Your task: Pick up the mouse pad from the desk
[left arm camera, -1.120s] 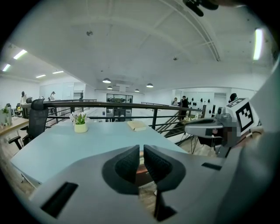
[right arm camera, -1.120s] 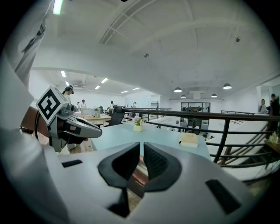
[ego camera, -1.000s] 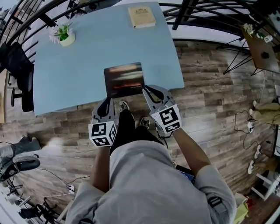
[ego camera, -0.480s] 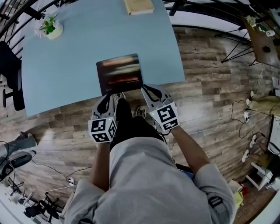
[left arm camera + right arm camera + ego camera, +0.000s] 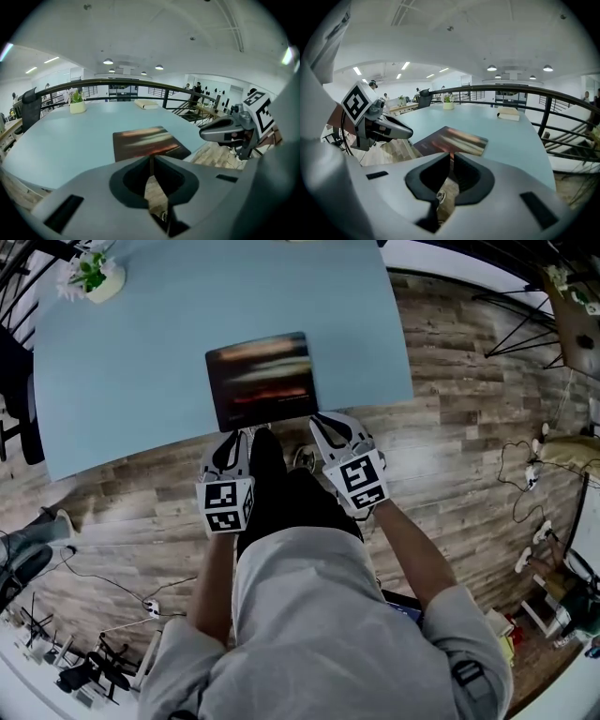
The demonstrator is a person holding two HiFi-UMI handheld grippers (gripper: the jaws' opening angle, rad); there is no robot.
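Note:
The mouse pad (image 5: 262, 381), dark with orange streaks, lies flat on the light blue desk (image 5: 141, 362) close to its front edge. My left gripper (image 5: 234, 435) hangs just short of the pad's near left corner, over the floor. My right gripper (image 5: 320, 420) is at the pad's near right corner. Neither touches the pad. In the left gripper view the pad (image 5: 149, 143) lies straight beyond the left gripper (image 5: 151, 158), whose fingertips meet with nothing between them. In the right gripper view the right gripper (image 5: 452, 154) is likewise shut and empty before the pad (image 5: 452, 140).
A small potted plant (image 5: 91, 276) stands at the desk's far left corner. A book (image 5: 146, 104) lies at the far side. Black railings run behind the desk. Wood floor with cables and chairs surrounds it, and the person's legs are under the front edge.
Both grippers have sunk toward the level of the desk top, still side by side and shut. The head view has shifted, so the book has slid out of its top edge.

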